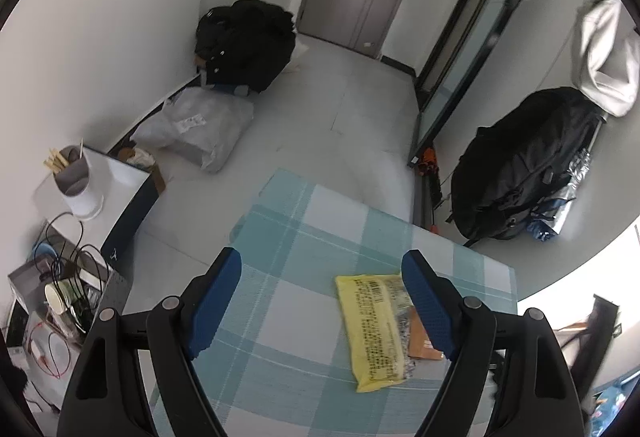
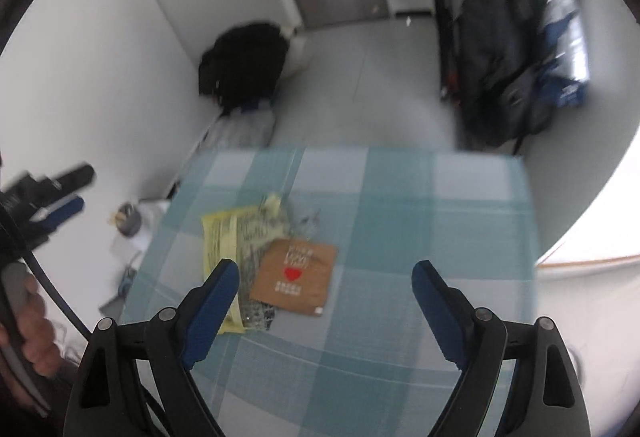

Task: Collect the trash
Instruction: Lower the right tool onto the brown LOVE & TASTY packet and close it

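Two handheld grippers are being held above a small table [image 1: 304, 369] covered with a blue-and-white checked cloth, where the trash is lying. The left gripper [image 1: 320, 301] is being held with its blue-padded fingers spread wide apart and nothing between them; its right finger is overlapping the edge of the litter in the left wrist view, though contact cannot be told. A yellow printed wrapper [image 1: 374, 333] is lying flat on the cloth, with a brown paper packet [image 1: 420, 337] just beside it and partly hidden behind that finger.

In the blurred right wrist view, the right gripper [image 2: 325, 293] is likewise being held wide apart and empty, over the near part of the table. The yellow wrapper [image 2: 218, 237] is being seen left of centre, the brown packet [image 2: 296, 277], marked with a red heart, lying against it, and a crumpled clear wrapper [image 2: 276, 221] resting between and behind them. The left gripper [image 2: 60, 197] is being caught at the left edge of that view, off the table's side.

Beyond the table, a black backpack [image 1: 520, 165] is being propped against the wall on the right, a pile of black clothing [image 1: 244, 45] is sitting in the far corner, and a grey plastic bag [image 1: 196, 129] is lying on the floor beside it. A white holder with chopsticks [image 1: 78, 177] is standing on a low unit at left.
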Demonstrator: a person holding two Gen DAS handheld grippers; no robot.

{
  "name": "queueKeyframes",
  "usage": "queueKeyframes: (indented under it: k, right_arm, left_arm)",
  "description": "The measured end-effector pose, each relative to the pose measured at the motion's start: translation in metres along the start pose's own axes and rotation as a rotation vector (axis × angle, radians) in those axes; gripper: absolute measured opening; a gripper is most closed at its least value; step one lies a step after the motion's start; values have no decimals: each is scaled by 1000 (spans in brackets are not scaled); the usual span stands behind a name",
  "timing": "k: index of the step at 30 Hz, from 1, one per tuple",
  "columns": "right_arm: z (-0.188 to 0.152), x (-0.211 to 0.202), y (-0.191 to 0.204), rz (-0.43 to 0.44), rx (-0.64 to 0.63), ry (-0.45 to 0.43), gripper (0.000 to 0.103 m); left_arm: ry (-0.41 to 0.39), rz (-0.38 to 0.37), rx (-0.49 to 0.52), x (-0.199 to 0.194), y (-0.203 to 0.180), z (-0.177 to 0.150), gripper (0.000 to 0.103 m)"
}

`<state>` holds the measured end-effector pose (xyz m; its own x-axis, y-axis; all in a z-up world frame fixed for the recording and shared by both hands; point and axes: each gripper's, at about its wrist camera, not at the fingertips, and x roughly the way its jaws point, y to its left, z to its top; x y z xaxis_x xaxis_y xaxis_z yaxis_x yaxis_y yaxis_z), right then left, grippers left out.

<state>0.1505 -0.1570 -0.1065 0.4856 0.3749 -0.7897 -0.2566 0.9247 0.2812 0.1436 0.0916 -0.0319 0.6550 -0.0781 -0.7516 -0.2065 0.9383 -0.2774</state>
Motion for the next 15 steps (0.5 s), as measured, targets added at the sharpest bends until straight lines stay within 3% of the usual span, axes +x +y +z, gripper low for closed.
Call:
queueKeyframes:
  k: [7,10,15]
  right_arm:
    - [-6,57,17,-70,-54,105,84]
    - [-12,60,26,-97,-84,76,86]
    - [-29,66,50,-195,-246,56,83]
  left_arm:
    - [46,-15,-48,6,15,2,80]
    - [61,-14,-46,8,15,1,80]
    - [82,-13,-45,13,17,-2,80]
